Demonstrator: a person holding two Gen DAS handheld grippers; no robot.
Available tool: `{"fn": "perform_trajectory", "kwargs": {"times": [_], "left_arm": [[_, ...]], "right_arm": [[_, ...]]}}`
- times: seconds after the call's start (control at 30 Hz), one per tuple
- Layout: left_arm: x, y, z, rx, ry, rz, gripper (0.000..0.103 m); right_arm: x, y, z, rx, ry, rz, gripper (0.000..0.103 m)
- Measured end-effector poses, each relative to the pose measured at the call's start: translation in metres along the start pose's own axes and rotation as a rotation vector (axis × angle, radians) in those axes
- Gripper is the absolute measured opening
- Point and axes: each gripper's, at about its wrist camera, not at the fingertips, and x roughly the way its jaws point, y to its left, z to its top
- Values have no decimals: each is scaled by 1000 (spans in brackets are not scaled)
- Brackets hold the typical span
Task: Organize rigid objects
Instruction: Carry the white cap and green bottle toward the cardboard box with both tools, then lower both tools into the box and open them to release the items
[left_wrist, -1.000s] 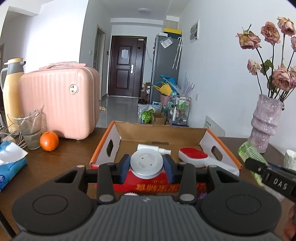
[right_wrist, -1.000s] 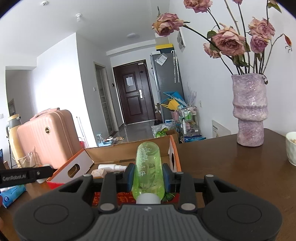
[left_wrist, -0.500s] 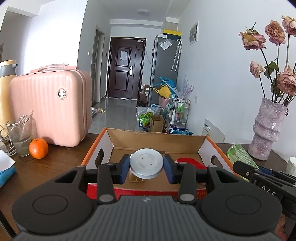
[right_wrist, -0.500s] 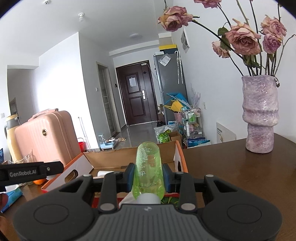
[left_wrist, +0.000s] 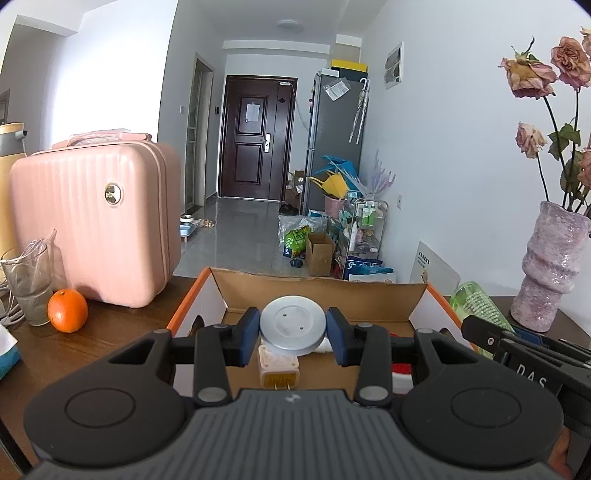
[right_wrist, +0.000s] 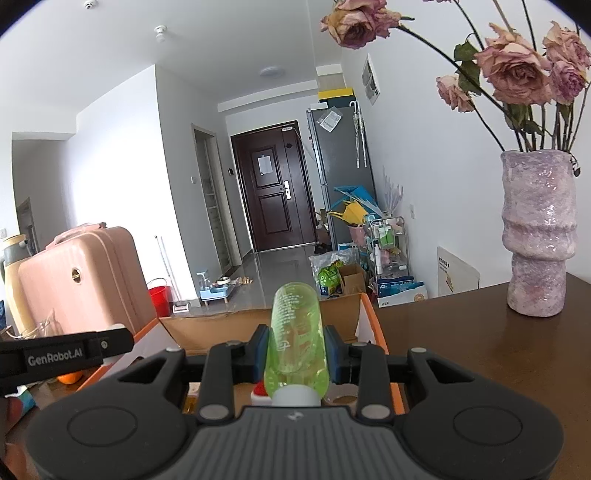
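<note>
Left gripper (left_wrist: 293, 339) pinches round silver plug adapter (left_wrist: 291, 328), right gripper (right_wrist: 296, 350) clamps green bottle (right_wrist: 295, 332), both over cardboard box (left_wrist: 317, 286); next: lower, release inside.

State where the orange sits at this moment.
In the left wrist view, the orange rests on the table at the left, between the glass and the pink suitcase.

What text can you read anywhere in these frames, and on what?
"GenRobot.AI": side of the left gripper, seen from the right wrist.
"D A S": side of the right gripper, cut off.
Green bottle: raised print, unreadable.
Green bag on the floor: lettering too blurred.
Door notice: too small.
</note>
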Motion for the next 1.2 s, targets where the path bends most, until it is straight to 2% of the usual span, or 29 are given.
{"fn": "perform_trajectory", "kwargs": {"times": [0.63,1.2], "left_arm": [[44,0,7,23,13,30,41],[66,6,8,34,62,55,41]], "right_arm": [[40,9,8,-31,35,-28,30],[50,11,11,-54,76,-39,30]]}}
